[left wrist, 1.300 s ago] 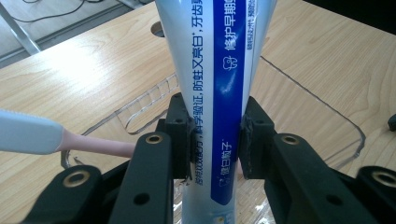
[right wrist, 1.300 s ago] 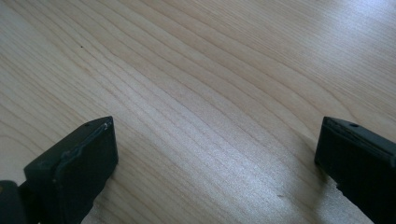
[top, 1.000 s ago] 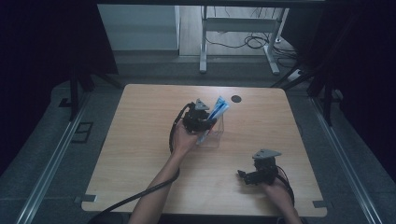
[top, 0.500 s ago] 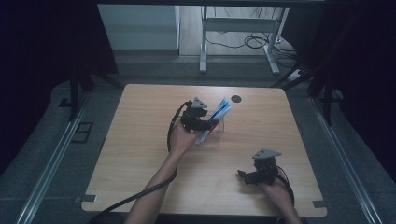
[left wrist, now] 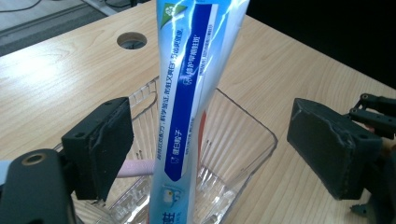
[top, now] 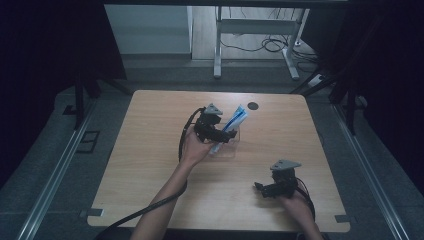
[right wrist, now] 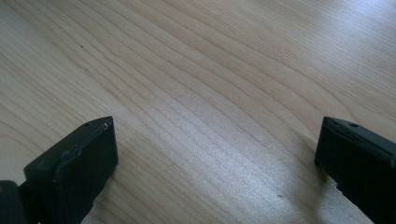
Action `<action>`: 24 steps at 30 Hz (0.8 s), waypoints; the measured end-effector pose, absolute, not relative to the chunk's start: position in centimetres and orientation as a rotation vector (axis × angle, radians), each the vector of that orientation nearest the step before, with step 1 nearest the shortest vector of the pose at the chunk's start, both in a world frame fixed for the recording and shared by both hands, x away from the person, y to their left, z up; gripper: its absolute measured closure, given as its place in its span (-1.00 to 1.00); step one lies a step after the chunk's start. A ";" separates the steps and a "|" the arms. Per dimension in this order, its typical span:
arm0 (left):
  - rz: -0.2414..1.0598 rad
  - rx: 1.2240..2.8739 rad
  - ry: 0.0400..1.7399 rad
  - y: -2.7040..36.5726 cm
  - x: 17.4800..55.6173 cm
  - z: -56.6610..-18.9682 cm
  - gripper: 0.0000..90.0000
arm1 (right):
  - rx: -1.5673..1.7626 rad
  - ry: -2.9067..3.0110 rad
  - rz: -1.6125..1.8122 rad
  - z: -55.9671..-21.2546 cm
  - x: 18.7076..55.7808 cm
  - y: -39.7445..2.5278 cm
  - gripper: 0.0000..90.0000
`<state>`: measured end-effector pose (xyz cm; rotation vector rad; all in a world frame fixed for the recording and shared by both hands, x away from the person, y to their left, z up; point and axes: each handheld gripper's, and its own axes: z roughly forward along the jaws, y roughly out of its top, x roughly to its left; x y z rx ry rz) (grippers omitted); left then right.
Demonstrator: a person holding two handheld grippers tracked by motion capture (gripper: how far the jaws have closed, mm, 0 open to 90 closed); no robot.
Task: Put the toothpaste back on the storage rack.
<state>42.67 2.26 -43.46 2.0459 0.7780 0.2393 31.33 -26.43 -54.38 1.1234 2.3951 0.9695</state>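
Note:
A blue and white toothpaste tube [left wrist: 196,93] stands tilted in a clear ribbed plastic container [left wrist: 243,140] near the table's middle. My left gripper [left wrist: 215,135] is open, with one jaw on each side of the tube and a gap on both sides. A pink handle [left wrist: 135,167] lies in the container behind the left jaw. From the high view, the left gripper [top: 220,132] sits at the container [top: 227,147] and the tube [top: 234,121] leans up to the right. My right gripper [top: 260,189] rests open near the front right; its jaws [right wrist: 215,154] frame bare wood.
A round cable hole [top: 253,105] lies in the wooden table [top: 150,150] just behind the container. The left gripper's cable trails off the front edge. Dark floor and metal rails surround the table.
The tube has dropped lower into the container and the left gripper has shifted slightly toward the front with it. The right gripper has stayed where it was.

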 end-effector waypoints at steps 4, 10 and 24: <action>0.252 2.057 0.769 2.3 42.4 -43.2 -0.72 | 1.123 2.395 0.970 -54.4 31.3 -26.4 -1.00; 0.284 2.059 0.764 2.4 42.1 -42.9 -0.79 | 1.123 2.395 0.970 -54.4 31.3 -26.4 -1.00; 0.325 2.075 0.744 3.4 41.0 -42.5 -0.95 | 1.126 2.394 0.970 -54.4 31.3 -26.4 -1.00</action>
